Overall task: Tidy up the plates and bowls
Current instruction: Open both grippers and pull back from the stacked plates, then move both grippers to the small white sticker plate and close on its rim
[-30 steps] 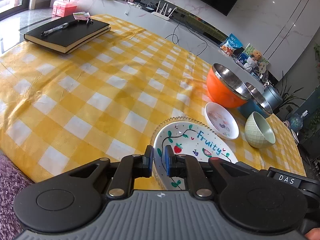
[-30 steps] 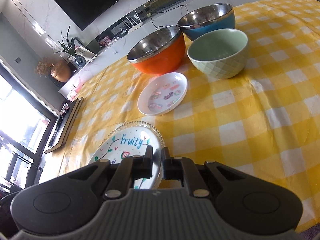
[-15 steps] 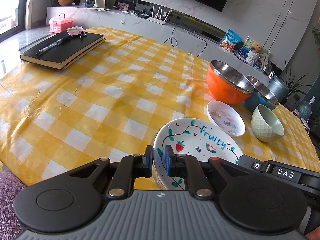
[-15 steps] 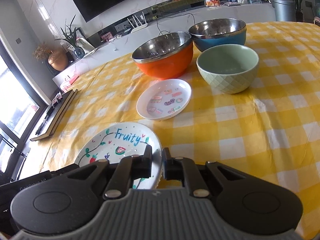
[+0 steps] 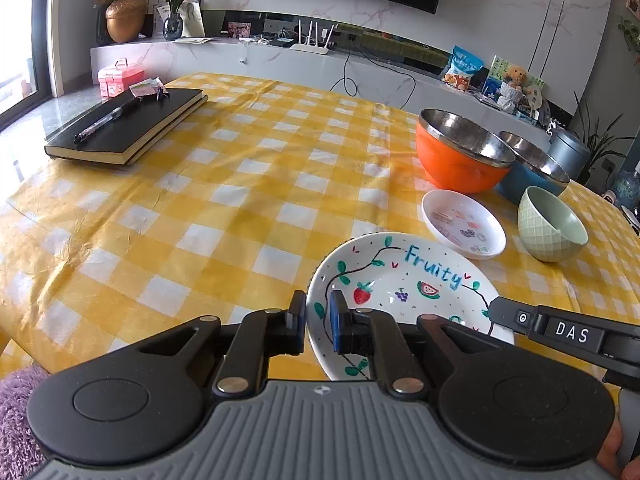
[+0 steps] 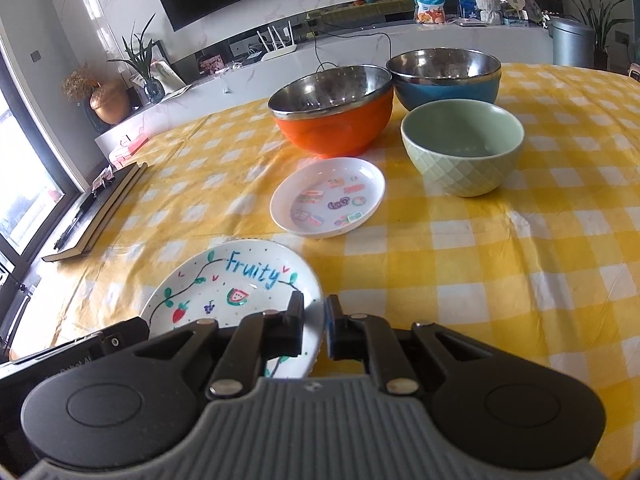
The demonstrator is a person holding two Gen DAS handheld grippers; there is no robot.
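Plate (image 5: 404, 284) lettered "Fruity", at 6 o'clock on checked table (image 5: 200, 208), rim pinched narrow by left gripper (image 5: 318, 318) at 9 and right gripper (image 6: 314, 326), tagged "DAS", at 3, both angled downward.

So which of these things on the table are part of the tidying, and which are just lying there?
Part of the job:
Fruity plate
small plate
orange bowl
blue bowl
green bowl

Just lying about:
black notebook
pen

Yellow-checked table (image 5: 240, 184): notebook (image 5: 132, 124), orange bowl (image 5: 460, 156), blue bowl (image 6: 448, 80), green bowl (image 6: 464, 152), small dish (image 6: 328, 200); Fruity plate (image 6: 240, 284) possibly lifted.
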